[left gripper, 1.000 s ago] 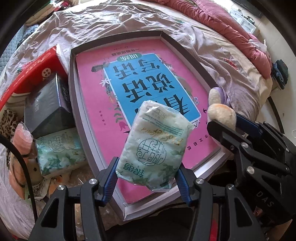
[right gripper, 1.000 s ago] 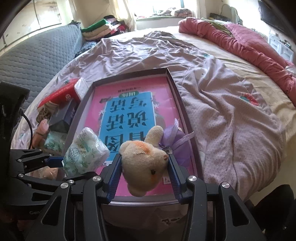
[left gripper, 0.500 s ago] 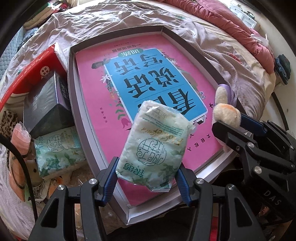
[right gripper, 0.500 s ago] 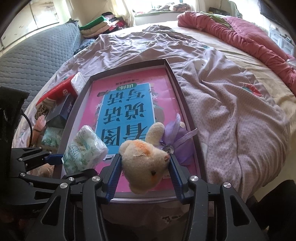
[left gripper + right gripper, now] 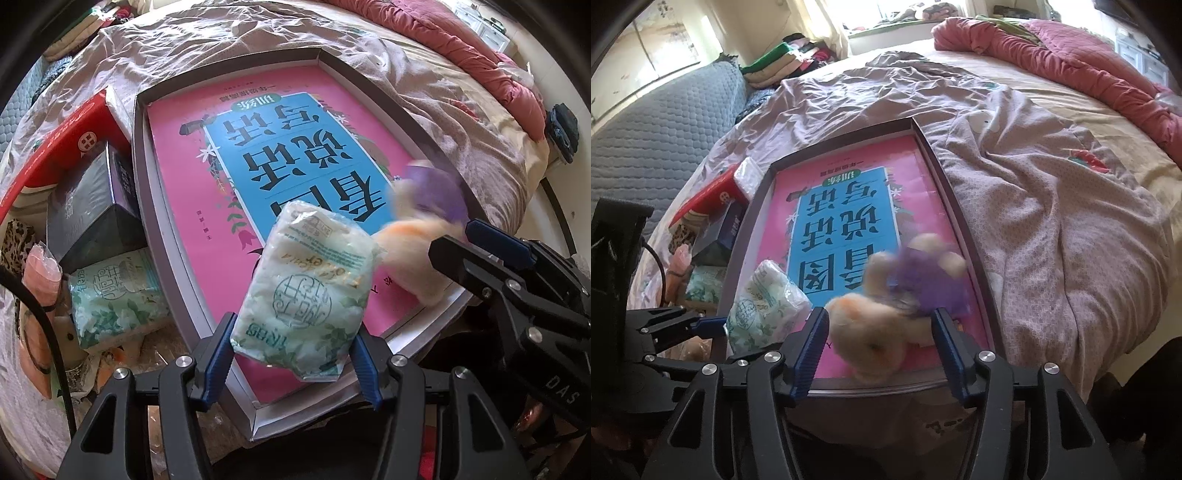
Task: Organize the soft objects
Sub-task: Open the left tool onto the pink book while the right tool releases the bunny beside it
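My left gripper [image 5: 291,354] is shut on a pale green tissue pack [image 5: 310,288] and holds it above the near end of a grey tray [image 5: 140,184]. A pink and blue book [image 5: 184,166] lies in the tray. The jaws of my right gripper [image 5: 877,343] are opening. A cream plush toy [image 5: 875,332] with a purple bow sits blurred between its pads, tipped forward and loose of them, over the tray's [image 5: 945,192] near right corner. From the left wrist the toy [image 5: 413,251] shows beside the tissue pack.
Left of the tray lie a red box [image 5: 62,136], a dark box [image 5: 88,206] and a second tissue pack [image 5: 114,295]. A mauve bedspread [image 5: 1052,221] covers the bed, with a pink quilt [image 5: 1071,62] at the back. A grey sofa [image 5: 646,140] stands on the left.
The right gripper's jaws have spread and the plush toy has slipped out of their hold, tipping forward toward the tray. The left gripper and its tissue pack have stayed put.
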`<action>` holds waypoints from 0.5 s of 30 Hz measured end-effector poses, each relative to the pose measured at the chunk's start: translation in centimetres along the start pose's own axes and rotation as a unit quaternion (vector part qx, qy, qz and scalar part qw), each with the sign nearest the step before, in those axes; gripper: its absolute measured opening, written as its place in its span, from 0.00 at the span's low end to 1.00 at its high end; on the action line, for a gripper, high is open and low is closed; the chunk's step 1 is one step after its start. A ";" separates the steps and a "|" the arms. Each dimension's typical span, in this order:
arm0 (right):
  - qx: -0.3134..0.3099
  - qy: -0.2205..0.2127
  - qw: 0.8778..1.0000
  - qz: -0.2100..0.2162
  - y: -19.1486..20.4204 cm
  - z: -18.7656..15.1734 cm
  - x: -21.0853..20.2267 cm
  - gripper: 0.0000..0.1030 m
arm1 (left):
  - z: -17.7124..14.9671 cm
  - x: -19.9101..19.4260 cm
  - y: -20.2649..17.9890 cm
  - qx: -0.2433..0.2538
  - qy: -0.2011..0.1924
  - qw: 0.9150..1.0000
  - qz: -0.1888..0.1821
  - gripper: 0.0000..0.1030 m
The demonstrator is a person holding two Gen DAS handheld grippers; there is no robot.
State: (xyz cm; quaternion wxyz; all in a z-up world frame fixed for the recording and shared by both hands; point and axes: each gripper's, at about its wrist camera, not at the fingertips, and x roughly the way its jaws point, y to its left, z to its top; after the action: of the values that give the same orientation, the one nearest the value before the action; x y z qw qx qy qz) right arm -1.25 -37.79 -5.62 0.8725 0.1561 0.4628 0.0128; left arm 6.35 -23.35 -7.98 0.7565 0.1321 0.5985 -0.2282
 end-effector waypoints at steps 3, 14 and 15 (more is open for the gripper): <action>0.003 -0.005 1.000 -0.004 -0.1 0.0 -0.3 0.62 | -0.1 -0.1 0.0 0.002 -0.001 1.000 0.001 0.56; 0.022 -0.027 0.999 -0.019 -0.6 0.1 -2.2 0.69 | -0.7 -1.9 0.4 0.000 -0.018 1.000 -0.011 0.60; 0.023 -0.029 0.999 -0.021 -0.5 0.1 -2.4 0.69 | -0.8 -2.0 0.5 0.000 -0.020 1.000 -0.012 0.60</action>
State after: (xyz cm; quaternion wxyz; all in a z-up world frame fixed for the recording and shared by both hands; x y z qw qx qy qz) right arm -2.60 -38.71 -3.79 0.8818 0.1668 0.4406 -0.0206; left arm 5.55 -22.15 -6.26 0.7656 0.1205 0.5848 -0.2394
